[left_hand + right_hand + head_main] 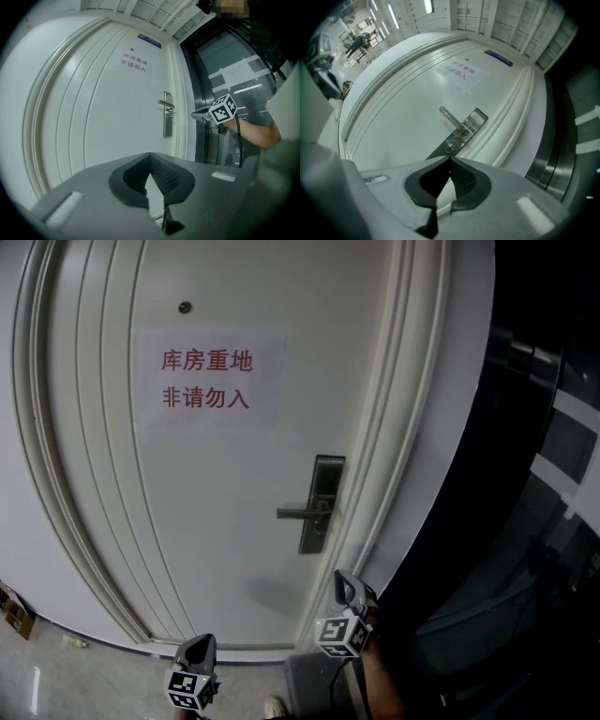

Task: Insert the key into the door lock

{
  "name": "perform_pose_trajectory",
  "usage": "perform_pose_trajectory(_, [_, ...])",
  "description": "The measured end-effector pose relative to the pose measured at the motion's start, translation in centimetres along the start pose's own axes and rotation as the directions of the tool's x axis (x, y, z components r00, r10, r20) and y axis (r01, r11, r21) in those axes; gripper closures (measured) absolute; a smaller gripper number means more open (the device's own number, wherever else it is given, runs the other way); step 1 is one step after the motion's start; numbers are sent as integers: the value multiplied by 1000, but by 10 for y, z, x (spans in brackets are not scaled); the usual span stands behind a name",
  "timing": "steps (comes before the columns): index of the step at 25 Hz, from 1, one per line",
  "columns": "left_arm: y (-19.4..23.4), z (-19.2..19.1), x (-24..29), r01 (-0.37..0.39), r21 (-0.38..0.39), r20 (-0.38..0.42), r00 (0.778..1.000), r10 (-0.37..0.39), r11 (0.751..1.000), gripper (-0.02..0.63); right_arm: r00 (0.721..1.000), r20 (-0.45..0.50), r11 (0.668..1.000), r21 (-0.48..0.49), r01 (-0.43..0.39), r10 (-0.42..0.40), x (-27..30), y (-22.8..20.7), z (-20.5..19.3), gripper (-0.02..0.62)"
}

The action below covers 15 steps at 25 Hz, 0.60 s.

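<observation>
The white door (225, 521) carries a dark metal lock plate (322, 503) with a lever handle (298, 513). In the right gripper view the lock plate (465, 130) lies just ahead, with the round keyhole cylinder (449, 148) below the handle (451, 119); a small metal piece shows at the cylinder, and I cannot tell whether it is a key. My right gripper (343, 577) (450, 160) points at the plate from below and is shut, with nothing seen between its pads. My left gripper (201, 643) (150, 155) hangs lower left, shut, nothing visible in it. The left gripper view also shows the right gripper (202, 114) near the lock plate (167, 120).
A paper notice (208, 379) with red characters hangs on the door under a peephole (185, 307). Moulded door frame (394, 474) and dark glass and metal panels (544, 474) stand to the right. A cardboard box (13, 610) sits on the floor at the left.
</observation>
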<state>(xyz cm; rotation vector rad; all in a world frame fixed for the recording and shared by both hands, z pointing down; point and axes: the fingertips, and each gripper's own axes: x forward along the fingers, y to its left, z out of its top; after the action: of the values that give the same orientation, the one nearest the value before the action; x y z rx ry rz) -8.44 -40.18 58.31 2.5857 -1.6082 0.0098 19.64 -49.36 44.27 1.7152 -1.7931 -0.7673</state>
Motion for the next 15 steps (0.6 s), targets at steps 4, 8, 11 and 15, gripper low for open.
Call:
perform_pose_trajectory(4, [-8, 1, -4, 20, 8, 1, 1000, -20, 1000, 604, 999, 41, 979, 204, -5, -4, -23, -2, -2, 594])
perform_pose_trajectory(8, [-18, 3, -6, 40, 17, 3, 999, -40, 999, 604, 998, 54, 922, 384, -43, 24, -43, 6, -12, 594])
perform_pose_trajectory(11, [-29, 4, -11, 61, 33, -1, 998, -61, 998, 604, 998, 58, 880, 470, -63, 40, -62, 15, -19, 594])
perform_pose_trajectory(15, [-41, 14, -18, 87, 54, 8, 996, -88, 995, 604, 998, 45, 840, 538, -67, 51, -88, 24, -28, 594])
